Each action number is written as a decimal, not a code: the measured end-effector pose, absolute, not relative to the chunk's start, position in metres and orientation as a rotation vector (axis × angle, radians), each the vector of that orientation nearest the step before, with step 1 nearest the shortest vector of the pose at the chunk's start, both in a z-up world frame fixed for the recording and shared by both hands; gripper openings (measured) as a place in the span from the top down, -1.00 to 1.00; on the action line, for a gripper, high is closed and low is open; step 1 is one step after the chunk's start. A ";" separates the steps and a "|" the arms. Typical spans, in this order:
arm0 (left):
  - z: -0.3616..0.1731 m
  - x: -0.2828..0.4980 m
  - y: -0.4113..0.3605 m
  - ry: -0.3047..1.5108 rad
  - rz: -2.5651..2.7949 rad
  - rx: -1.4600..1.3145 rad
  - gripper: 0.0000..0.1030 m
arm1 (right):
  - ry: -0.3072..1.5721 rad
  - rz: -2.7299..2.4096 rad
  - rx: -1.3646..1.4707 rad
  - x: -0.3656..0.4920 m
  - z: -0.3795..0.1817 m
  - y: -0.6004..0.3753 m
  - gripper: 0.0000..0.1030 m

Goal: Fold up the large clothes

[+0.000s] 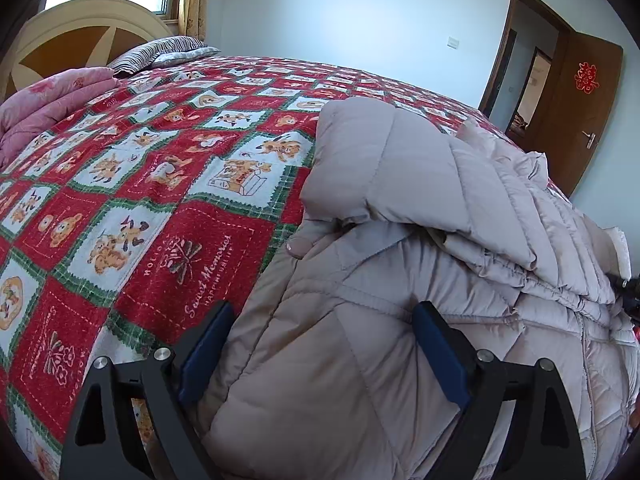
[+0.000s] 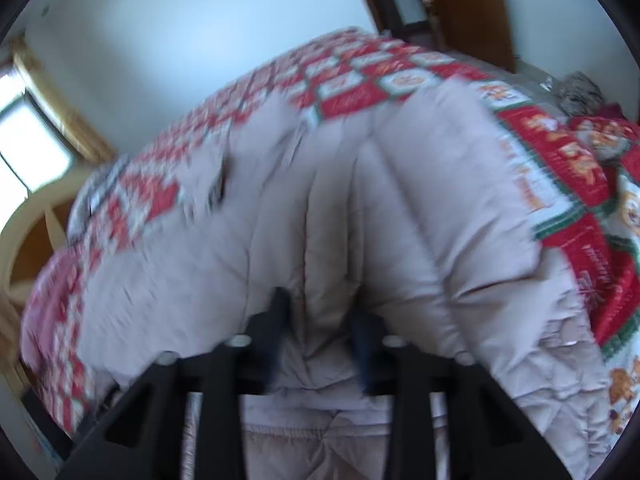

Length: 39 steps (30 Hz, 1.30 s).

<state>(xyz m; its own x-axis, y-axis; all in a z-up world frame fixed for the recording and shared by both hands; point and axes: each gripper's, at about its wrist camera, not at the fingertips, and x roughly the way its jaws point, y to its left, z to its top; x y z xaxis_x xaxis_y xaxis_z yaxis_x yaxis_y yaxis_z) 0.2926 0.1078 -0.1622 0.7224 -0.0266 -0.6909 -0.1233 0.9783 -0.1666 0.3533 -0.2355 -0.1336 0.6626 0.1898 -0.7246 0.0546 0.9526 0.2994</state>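
Beige quilted down jacket (image 1: 400, 280) lies on the red patchwork bedspread (image 1: 140, 200), a bunched fold pinched in the right gripper (image 2: 320, 320) for folding over, while the left gripper (image 1: 320, 344) hovers spread wide, gripping nothing.

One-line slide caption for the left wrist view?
Open left gripper straddles the puffy jacket on a red patchwork bedspread.

Left gripper (image 1: 324, 320) hovering wide-jawed over the puffy coat (image 1: 360, 360), angling downward, right gripper (image 2: 320, 312) pinching a coat fold (view blurred), tilting down.
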 end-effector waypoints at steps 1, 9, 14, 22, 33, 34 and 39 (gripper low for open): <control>-0.162 0.292 0.109 0.762 0.051 -0.213 -0.77 | 0.831 0.070 0.253 0.346 -0.129 -0.230 0.75; -0.162 0.293 0.109 0.764 0.051 -0.213 -0.77 | 0.841 -0.073 0.139 0.321 -0.137 -0.265 0.77; -0.150 0.289 0.104 0.795 0.084 -0.152 -0.77 | 0.823 -0.100 0.044 0.314 -0.149 -0.255 0.55; -0.062 0.280 0.080 0.560 0.046 0.053 -0.78 | 0.575 -0.092 0.082 0.287 -0.060 -0.276 -0.58; -0.121 0.399 0.058 0.755 0.161 0.080 -0.78 | 0.835 0.098 0.104 0.382 -0.123 -0.235 0.48; -0.130 0.397 0.059 0.758 0.153 0.075 -0.78 | 0.839 0.103 0.112 0.381 -0.133 -0.238 0.53; -0.149 0.394 0.057 0.764 0.132 0.049 -0.80 | 0.796 0.142 0.132 0.371 -0.152 -0.251 0.58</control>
<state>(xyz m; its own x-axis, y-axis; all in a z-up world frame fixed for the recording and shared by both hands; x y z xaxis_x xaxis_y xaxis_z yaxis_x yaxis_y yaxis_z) 0.3944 0.0570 -0.1489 0.7142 0.1367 -0.6865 -0.1008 0.9906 0.0924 0.3712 -0.2512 -0.1522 0.6909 0.1761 -0.7011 -0.0764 0.9822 0.1714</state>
